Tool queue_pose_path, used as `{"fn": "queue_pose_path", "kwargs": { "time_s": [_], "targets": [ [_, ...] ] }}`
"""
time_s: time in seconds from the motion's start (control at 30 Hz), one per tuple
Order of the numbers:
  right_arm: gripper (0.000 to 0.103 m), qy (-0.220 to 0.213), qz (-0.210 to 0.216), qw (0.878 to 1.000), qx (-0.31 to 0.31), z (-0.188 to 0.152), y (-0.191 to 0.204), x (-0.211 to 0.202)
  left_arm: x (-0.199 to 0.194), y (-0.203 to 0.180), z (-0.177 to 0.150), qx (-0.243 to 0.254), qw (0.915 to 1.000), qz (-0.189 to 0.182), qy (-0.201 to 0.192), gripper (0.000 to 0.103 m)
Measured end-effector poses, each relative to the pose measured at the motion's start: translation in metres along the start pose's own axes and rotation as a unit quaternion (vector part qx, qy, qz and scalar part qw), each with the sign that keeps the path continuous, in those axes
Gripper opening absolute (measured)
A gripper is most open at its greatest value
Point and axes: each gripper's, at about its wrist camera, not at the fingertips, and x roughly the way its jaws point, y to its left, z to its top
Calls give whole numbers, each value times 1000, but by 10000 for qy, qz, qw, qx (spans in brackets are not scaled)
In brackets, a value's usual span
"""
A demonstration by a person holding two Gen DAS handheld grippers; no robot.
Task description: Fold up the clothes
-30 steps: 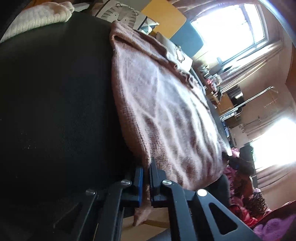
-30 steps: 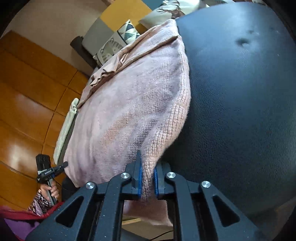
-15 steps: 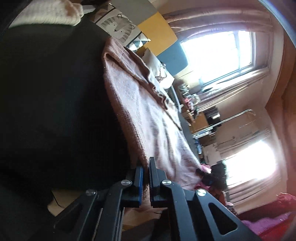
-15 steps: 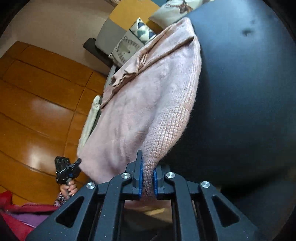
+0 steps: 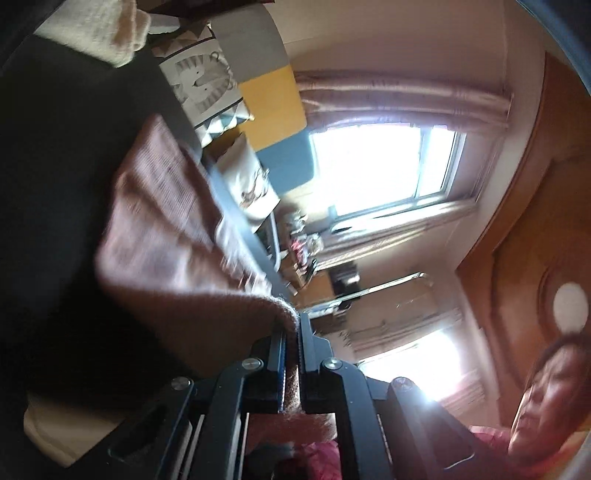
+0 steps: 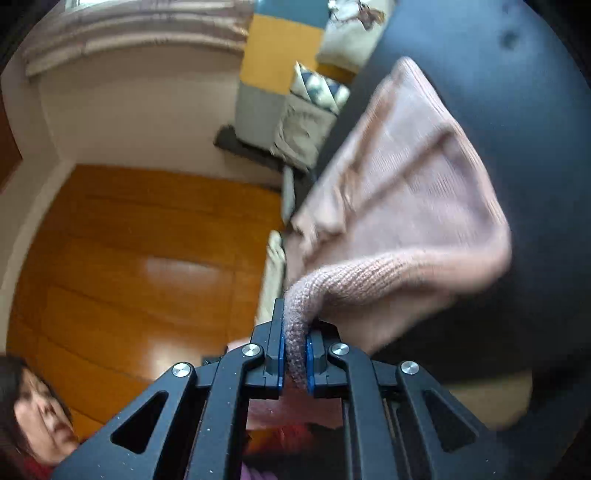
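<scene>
- Sofa seat (image 6: 517, 155), black and padded, fills the right of the right wrist view and the left of the left wrist view; one dimple shows near its top.
- Pink knit sweater (image 6: 413, 177) lies spread on that seat, its near hem lifted off the cushion and stretched toward both cameras. The far part rests flat, creased along one side. Motion blur softens the knit in the left view, so the lie of the folds there is uncertain.
- Orange wooden panelling (image 6: 122, 258) covers the lower left of the right view, glossy with reflections.
- Window (image 5: 384, 166), bright and overexposed, sits under a gathered pink curtain (image 5: 402, 96).
- Patterned cushions (image 5: 203, 85) lean behind the seat, next to yellow, grey and blue blocks.
- Cream knit item (image 5: 99, 33) lies at the seat's upper edge, apart from the sweater.
- Right gripper (image 6: 295, 354) is clamped on a ribbed corner of the hem; the fabric bulges out above the blue pads.
- Left gripper (image 5: 291, 347) pinches the opposite corner, jaws nearly together with a thin layer of knit between them.
</scene>
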Motion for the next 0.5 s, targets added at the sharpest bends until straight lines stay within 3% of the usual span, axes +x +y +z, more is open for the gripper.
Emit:
{"fn": "queue_pose_path", "kwargs": {
  "time_s": [0.13,0.3,0.4,0.5],
  "targets": [
    [8,-257,-36,9995,180,51,-4,35,33,20,53,-273,9994,75,-180,4],
    [8,-438,-381,9962,655,102,-36,62,70,69,109,-877,9940,541,-379,4],
    [8,-466,-609,9928,923,122,-59,74,96,101,130,-1177,9883,899,-363,4],
    [8,-414,-743,9901,1118,131,-77,89,114,120,137,-1380,9850,990,-314,4]
  ]
}}
